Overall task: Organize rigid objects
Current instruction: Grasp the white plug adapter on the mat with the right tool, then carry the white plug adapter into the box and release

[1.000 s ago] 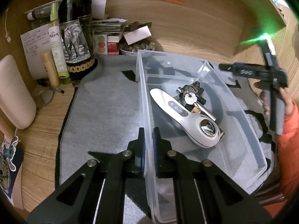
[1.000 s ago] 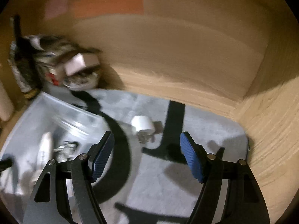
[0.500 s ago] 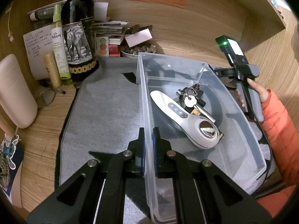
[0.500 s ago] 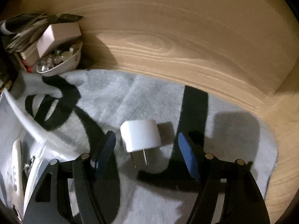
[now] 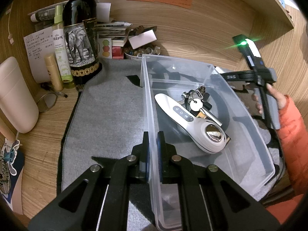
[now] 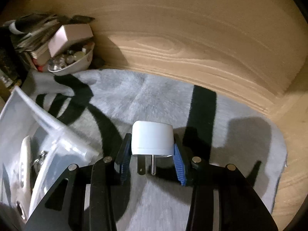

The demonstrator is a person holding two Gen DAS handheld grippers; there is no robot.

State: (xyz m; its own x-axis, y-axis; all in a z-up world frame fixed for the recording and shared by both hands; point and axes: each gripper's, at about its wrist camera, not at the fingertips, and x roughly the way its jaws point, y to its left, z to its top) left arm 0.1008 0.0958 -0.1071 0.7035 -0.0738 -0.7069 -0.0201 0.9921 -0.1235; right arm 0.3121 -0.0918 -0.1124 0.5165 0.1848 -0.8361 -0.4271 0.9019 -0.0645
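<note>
My left gripper (image 5: 153,134) is shut on the near left wall of the clear plastic bin (image 5: 148,96), which stands on the grey mat (image 5: 107,115). Inside the bin lie a white handheld device (image 5: 192,127) and a bunch of keys (image 5: 196,98). In the right wrist view a white plug adapter (image 6: 152,132) lies on the mat to the right of the bin (image 6: 28,111), prongs toward the camera. My right gripper (image 6: 151,144) is closing around it, its blue pads (image 6: 178,159) touching both sides. The left wrist view shows that gripper's body (image 5: 258,71) in a hand beyond the bin.
A wine bottle (image 5: 80,38), a spray bottle (image 5: 61,53) and papers crowd the back left. A white bowl of small items (image 6: 71,61) and a pale box sit by the wooden back wall (image 6: 192,38). A beige container (image 5: 15,96) stands at the left.
My right gripper came down and forward over the plug adapter and its jaws narrowed from wide apart to touching its sides. The left gripper kept its hold on the bin wall.
</note>
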